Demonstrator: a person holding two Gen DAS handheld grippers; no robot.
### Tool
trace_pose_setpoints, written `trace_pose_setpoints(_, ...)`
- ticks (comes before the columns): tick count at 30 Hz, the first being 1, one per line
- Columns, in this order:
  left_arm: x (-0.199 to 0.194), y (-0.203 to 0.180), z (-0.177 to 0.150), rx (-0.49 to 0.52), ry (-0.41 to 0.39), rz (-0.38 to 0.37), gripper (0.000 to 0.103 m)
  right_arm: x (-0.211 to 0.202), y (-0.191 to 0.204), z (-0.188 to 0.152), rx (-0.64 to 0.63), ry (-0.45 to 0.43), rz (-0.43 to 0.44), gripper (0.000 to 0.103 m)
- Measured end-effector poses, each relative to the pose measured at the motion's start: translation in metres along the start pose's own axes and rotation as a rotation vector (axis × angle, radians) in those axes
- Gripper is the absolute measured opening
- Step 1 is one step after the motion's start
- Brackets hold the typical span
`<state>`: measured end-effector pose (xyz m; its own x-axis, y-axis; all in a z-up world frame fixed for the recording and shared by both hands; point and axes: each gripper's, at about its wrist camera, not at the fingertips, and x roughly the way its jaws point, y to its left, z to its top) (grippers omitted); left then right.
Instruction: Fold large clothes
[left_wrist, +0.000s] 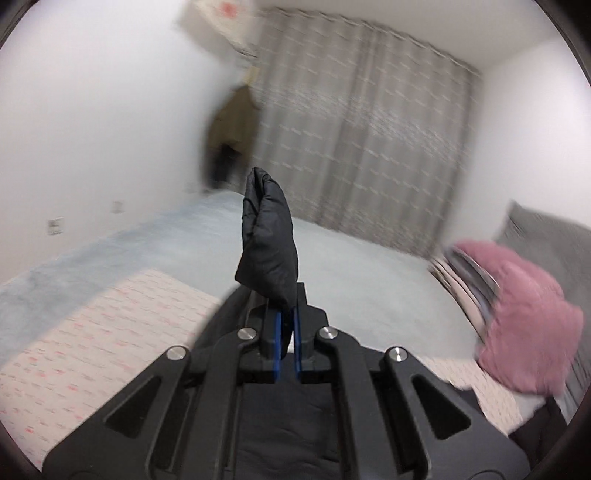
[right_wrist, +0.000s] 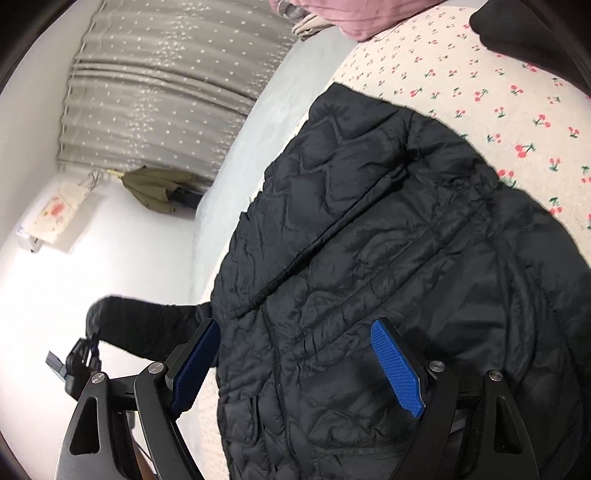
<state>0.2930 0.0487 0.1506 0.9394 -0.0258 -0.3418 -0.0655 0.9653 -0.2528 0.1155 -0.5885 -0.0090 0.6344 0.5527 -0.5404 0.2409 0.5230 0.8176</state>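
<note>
A black quilted jacket (right_wrist: 369, 240) lies spread on the cherry-print bedsheet (right_wrist: 480, 92). My left gripper (left_wrist: 287, 317) is shut on the end of a jacket sleeve (left_wrist: 267, 236), which sticks up between its blue pads and is lifted above the bed. In the right wrist view that sleeve (right_wrist: 140, 325) stretches out to the left, with the left gripper (right_wrist: 79, 360) at its end. My right gripper (right_wrist: 291, 354) is open with its blue pads (right_wrist: 397, 365) wide apart just above the jacket's lower body, holding nothing.
A pink pillow (left_wrist: 524, 317) and a grey cushion (left_wrist: 543, 232) lie at the right of the bed. A pale blue blanket (left_wrist: 351, 258) covers the far part. Grey curtains (left_wrist: 369, 129) and an olive garment (left_wrist: 231, 129) hang on the far wall.
</note>
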Motion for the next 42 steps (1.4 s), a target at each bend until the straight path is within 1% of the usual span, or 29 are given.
trace_pose_setpoints(1,0.004,-0.012,-0.008,0.004,0.024,-0.029,0.006,-0.003,-0.001,0.002,0.006,-0.008,0.002,0.085)
trace_pose_setpoints(3,0.022,-0.042,-0.034,-0.009,0.091,-0.105,0.006,-0.009,-0.005,0.006,0.02,-0.022,0.009,0.085)
trace_pose_setpoints(7,0.043,-0.088,-0.088,0.018,0.233,-0.191,0.007,-0.018,-0.015,0.013,0.057,-0.041,0.006,0.085)
trace_pose_setpoints(8,0.05,-0.097,-0.105,0.027,0.288,-0.217,0.01,-0.019,-0.017,0.014,0.064,-0.039,0.006,0.085)
trace_pose_setpoints(9,0.059,-0.106,-0.123,0.052,0.346,-0.231,0.01,-0.019,-0.018,0.015,0.07,-0.037,0.008,0.085)
trace_pose_setpoints(13,0.076,-0.123,-0.162,0.148,0.451,-0.233,0.012,-0.017,-0.018,0.015,0.07,-0.031,-0.002,0.085)
trace_pose_setpoints(14,0.082,-0.121,-0.166,0.153,0.477,-0.239,0.017,-0.015,-0.017,0.015,0.067,-0.026,-0.008,0.085)
trace_pose_setpoints(15,0.086,-0.121,-0.17,0.152,0.509,-0.248,0.026,-0.014,-0.016,0.015,0.065,-0.024,-0.008,0.085)
trace_pose_setpoints(16,0.091,-0.119,-0.173,0.143,0.531,-0.255,0.031,-0.013,-0.015,0.014,0.064,-0.021,-0.009,0.085)
trace_pose_setpoints(17,0.095,-0.122,-0.175,0.13,0.548,-0.266,0.041,-0.012,-0.015,0.014,0.063,-0.018,-0.01,0.085)
trace_pose_setpoints(18,0.096,-0.122,-0.178,0.117,0.555,-0.276,0.049,-0.011,-0.015,0.014,0.062,-0.018,-0.01,0.085)
trace_pose_setpoints(19,0.096,-0.123,-0.177,0.105,0.558,-0.289,0.053,-0.011,-0.014,0.015,0.061,-0.021,-0.012,0.085)
trace_pose_setpoints(20,0.095,-0.126,-0.18,0.097,0.562,-0.298,0.06,-0.01,-0.013,0.015,0.059,-0.024,-0.016,0.085)
trace_pose_setpoints(21,0.096,-0.129,-0.182,0.086,0.572,-0.312,0.063,-0.01,-0.013,0.015,0.055,-0.028,-0.023,0.085)
trace_pose_setpoints(22,0.095,-0.13,-0.187,0.075,0.585,-0.332,0.063,-0.01,-0.012,0.015,0.05,-0.032,-0.032,0.085)
trace_pose_setpoints(24,0.086,-0.127,-0.183,0.057,0.602,-0.367,0.064,-0.011,-0.013,0.015,0.041,-0.034,-0.048,0.085)
trace_pose_setpoints(25,0.077,-0.123,-0.179,0.051,0.595,-0.383,0.064,-0.011,-0.013,0.016,0.038,-0.035,-0.053,0.085)
trace_pose_setpoints(27,0.062,-0.114,-0.173,0.048,0.577,-0.385,0.064,-0.012,-0.014,0.017,0.034,-0.043,-0.063,0.085)
trace_pose_setpoints(28,0.049,-0.104,-0.167,0.043,0.564,-0.376,0.064,-0.014,-0.015,0.018,0.033,-0.052,-0.073,0.085)
trace_pose_setpoints(29,0.036,-0.093,-0.163,0.04,0.552,-0.349,0.064,-0.016,-0.015,0.018,0.028,-0.062,-0.083,0.085)
trace_pose_setpoints(31,0.01,-0.072,-0.156,0.038,0.522,-0.276,0.065,-0.017,-0.015,0.019,0.013,-0.077,-0.108,0.085)
trace_pose_setpoints(32,-0.009,-0.058,-0.152,0.038,0.494,-0.238,0.07,-0.017,-0.014,0.019,0.005,-0.079,-0.118,0.085)
trace_pose_setpoints(33,-0.03,-0.044,-0.15,0.038,0.469,-0.196,0.082,-0.017,-0.012,0.019,-0.008,-0.079,-0.128,0.085)
trace_pose_setpoints(35,-0.06,-0.022,-0.152,0.031,0.423,-0.124,0.091,-0.014,-0.009,0.018,-0.028,-0.076,-0.137,0.085)
trace_pose_setpoints(36,-0.073,-0.01,-0.154,0.024,0.404,-0.08,0.093,-0.013,-0.007,0.016,-0.043,-0.075,-0.146,0.085)
trace_pose_setpoints(37,-0.083,0.003,-0.159,0.015,0.395,-0.022,0.094,-0.012,-0.004,0.014,-0.064,-0.075,-0.16,0.085)
trace_pose_setpoints(39,-0.092,0.025,-0.167,-0.009,0.405,0.063,0.095,-0.009,0.003,0.011,-0.11,-0.074,-0.19,0.085)
trace_pose_setpoints(42,-0.1,0.061,-0.181,-0.083,0.404,0.107,0.095,-0.007,0.014,0.004,-0.19,-0.083,-0.23,0.085)
